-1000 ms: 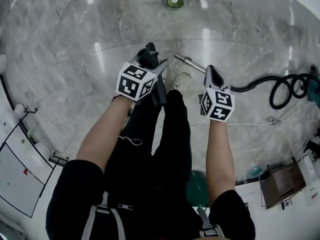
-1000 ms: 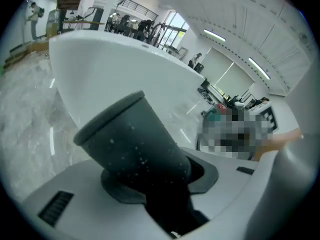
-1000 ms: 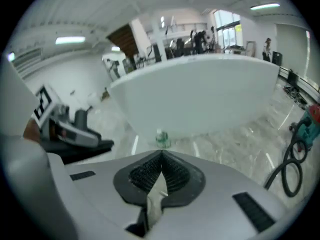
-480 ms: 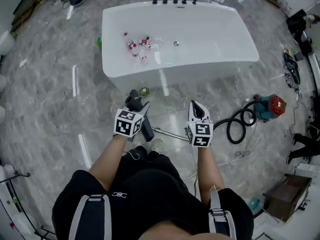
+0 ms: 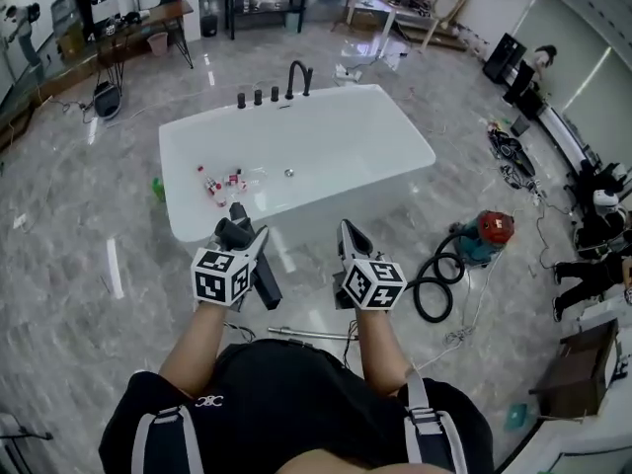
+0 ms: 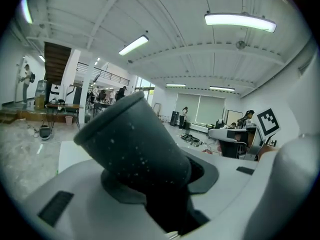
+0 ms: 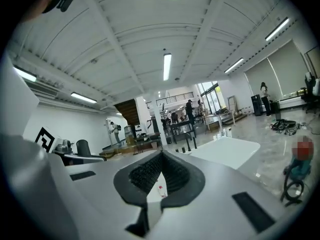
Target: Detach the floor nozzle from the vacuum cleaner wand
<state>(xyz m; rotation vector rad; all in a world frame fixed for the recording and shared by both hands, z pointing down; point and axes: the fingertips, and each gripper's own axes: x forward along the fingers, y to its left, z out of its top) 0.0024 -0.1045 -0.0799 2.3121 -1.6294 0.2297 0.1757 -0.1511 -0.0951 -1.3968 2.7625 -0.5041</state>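
The left gripper [image 5: 242, 233] is clamping the floor nozzle [image 5: 265, 286] by its neck, long axis running eleven to five o'clock; the right gripper [image 5: 349, 233] is sitting closed, empty. Below, the wand [image 5: 308, 334] is lying nine-to-three, its right end hidden by the forearm [image 5: 380, 349].

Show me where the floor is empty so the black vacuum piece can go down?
The marble floor left of the bathtub is bare and wide. The right side is crowded: hose, vacuum cleaner, loose cords. The wand lies at your feet, so skip there.
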